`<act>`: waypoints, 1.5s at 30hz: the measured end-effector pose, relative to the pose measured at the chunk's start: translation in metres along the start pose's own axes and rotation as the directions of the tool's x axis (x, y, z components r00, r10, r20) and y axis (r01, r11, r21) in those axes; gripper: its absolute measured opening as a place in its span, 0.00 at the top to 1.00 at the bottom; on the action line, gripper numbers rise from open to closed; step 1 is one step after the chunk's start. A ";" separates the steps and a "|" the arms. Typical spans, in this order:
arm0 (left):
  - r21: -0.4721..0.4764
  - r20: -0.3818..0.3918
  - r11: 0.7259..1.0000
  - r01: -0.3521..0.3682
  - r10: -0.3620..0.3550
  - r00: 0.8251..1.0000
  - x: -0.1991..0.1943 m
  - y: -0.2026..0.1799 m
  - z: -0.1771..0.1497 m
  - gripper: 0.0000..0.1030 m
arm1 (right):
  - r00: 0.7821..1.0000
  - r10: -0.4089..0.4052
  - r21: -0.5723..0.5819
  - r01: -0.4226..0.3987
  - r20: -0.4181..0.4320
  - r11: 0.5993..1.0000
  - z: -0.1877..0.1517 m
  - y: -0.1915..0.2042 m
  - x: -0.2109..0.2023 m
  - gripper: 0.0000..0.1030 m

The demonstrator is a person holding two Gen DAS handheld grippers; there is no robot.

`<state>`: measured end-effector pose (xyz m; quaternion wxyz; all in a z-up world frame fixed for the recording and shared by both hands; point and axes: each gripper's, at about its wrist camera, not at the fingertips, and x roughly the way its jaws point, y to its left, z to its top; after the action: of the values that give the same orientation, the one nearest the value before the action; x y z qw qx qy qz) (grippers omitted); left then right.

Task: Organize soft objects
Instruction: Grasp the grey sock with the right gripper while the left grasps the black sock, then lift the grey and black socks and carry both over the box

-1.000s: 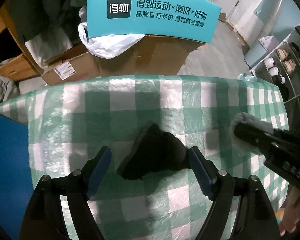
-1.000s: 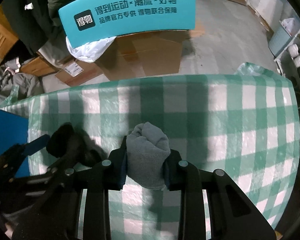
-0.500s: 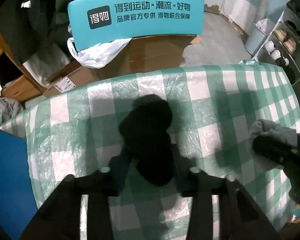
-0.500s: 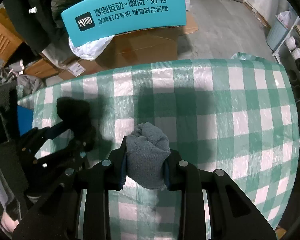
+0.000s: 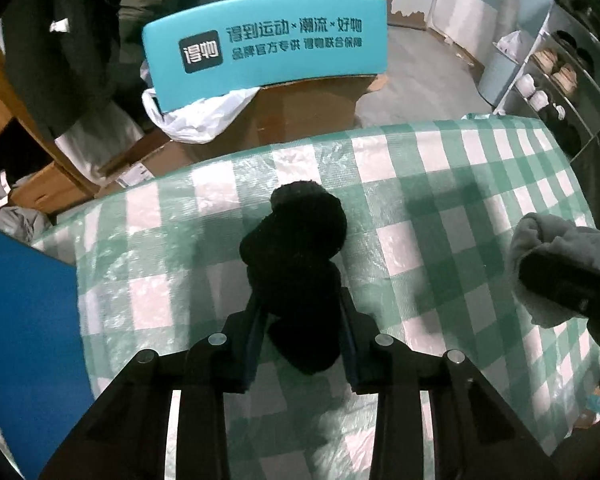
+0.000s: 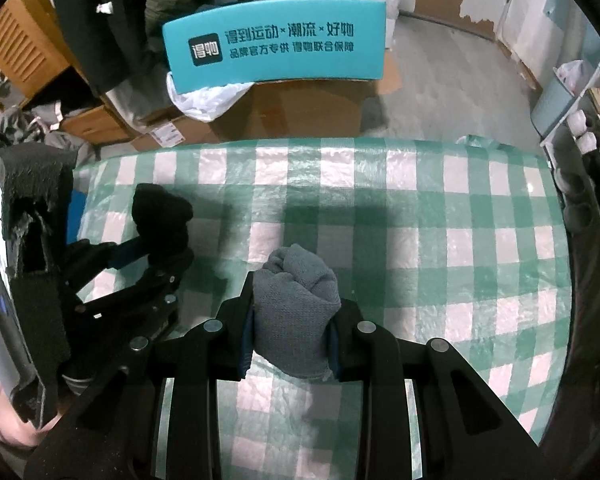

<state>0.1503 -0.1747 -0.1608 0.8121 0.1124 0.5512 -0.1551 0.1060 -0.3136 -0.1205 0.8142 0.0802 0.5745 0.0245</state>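
A rolled black sock (image 5: 300, 256) sits between the blue pads of my left gripper (image 5: 300, 316), whose jaws are closing and pressing on it from both sides. It hangs above the green-and-white checked tablecloth (image 5: 440, 184). My right gripper (image 6: 294, 320) is shut on a rolled grey sock (image 6: 296, 296), also held off the cloth (image 6: 460, 240). In the right wrist view the left gripper (image 6: 156, 252) with the black sock (image 6: 160, 212) is at the left. In the left wrist view the grey sock (image 5: 548, 240) and the right gripper (image 5: 568, 284) show at the right edge.
Beyond the table's far edge a teal box (image 5: 268, 48) rests on a cardboard box (image 5: 300, 120) with a white plastic bag (image 5: 196, 116). A blue panel (image 5: 20, 320) borders the table at the left. Shelves with shoes (image 5: 552, 76) stand at the right.
The left gripper's jaws, wide around the black sock a second ago, have shut on it and lifted it. Both grippers have risen from the cloth. The right one still grips the grey sock.
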 end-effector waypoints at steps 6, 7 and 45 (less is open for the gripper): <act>-0.006 0.035 1.000 -0.001 0.001 0.999 -0.026 0.007 -0.006 0.67 | 0.999 -0.001 -0.013 0.002 0.034 1.000 -0.004 0.002 -0.017 0.74; -0.006 0.043 1.000 0.001 0.000 0.999 -0.031 0.008 -0.008 0.67 | 0.999 -0.006 -0.017 0.007 0.043 1.000 -0.005 0.003 -0.021 0.74; -0.035 0.229 0.999 -0.012 0.020 0.973 -0.175 0.052 -0.055 0.67 | 0.968 0.128 -0.171 -0.092 0.215 0.981 -0.022 0.076 -0.110 0.74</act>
<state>0.0623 -0.0843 -0.0182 0.8733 0.0845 0.4553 -0.1514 0.0518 -0.2509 -0.0129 0.8753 0.0486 0.4692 0.1064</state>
